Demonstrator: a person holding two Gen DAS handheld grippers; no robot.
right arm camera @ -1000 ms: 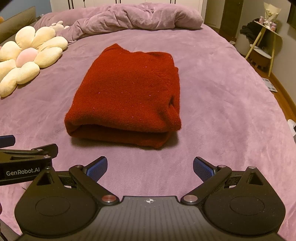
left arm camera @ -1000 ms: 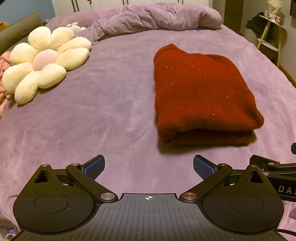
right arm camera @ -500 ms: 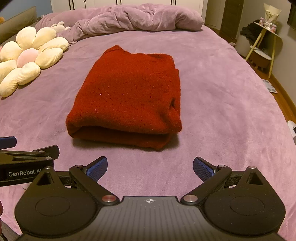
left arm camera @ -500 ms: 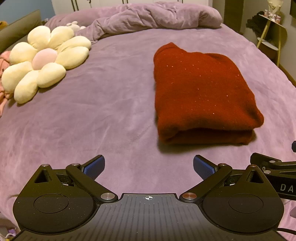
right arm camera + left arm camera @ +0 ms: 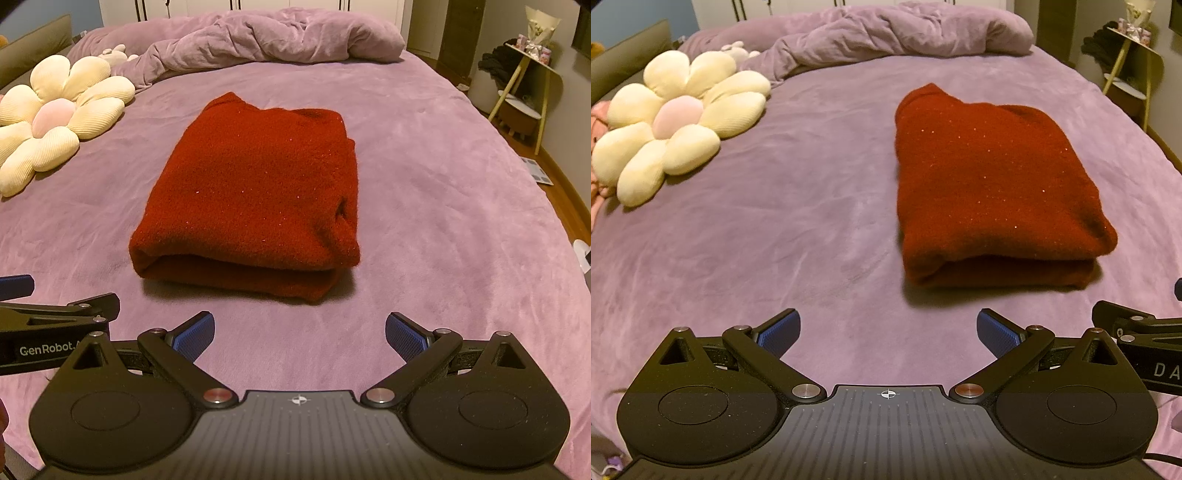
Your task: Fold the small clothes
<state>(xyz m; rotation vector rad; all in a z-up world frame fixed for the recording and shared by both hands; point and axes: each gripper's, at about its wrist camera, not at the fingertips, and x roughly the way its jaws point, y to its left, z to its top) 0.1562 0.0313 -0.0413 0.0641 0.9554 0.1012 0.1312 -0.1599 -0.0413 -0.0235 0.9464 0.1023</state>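
A dark red knitted garment (image 5: 990, 184) lies folded into a thick rectangle on the purple bed (image 5: 798, 229); its folded edge faces me. In the right wrist view the same red garment (image 5: 258, 195) sits straight ahead. My left gripper (image 5: 888, 330) hovers open near the bed's front, to the left of the garment and short of it, with nothing between its blue pads. My right gripper (image 5: 299, 332) is also open and empty, a little short of the garment's near edge. Each gripper shows at the edge of the other's view.
A cream flower-shaped cushion (image 5: 676, 122) lies at the left of the bed. A crumpled purple duvet (image 5: 886, 33) is heaped along the far end. A yellow-legged side table (image 5: 532, 85) stands beyond the bed's right edge, above a wooden floor (image 5: 565, 199).
Both grippers have drawn back slightly from the folded garment, staying open. The garment has not moved.
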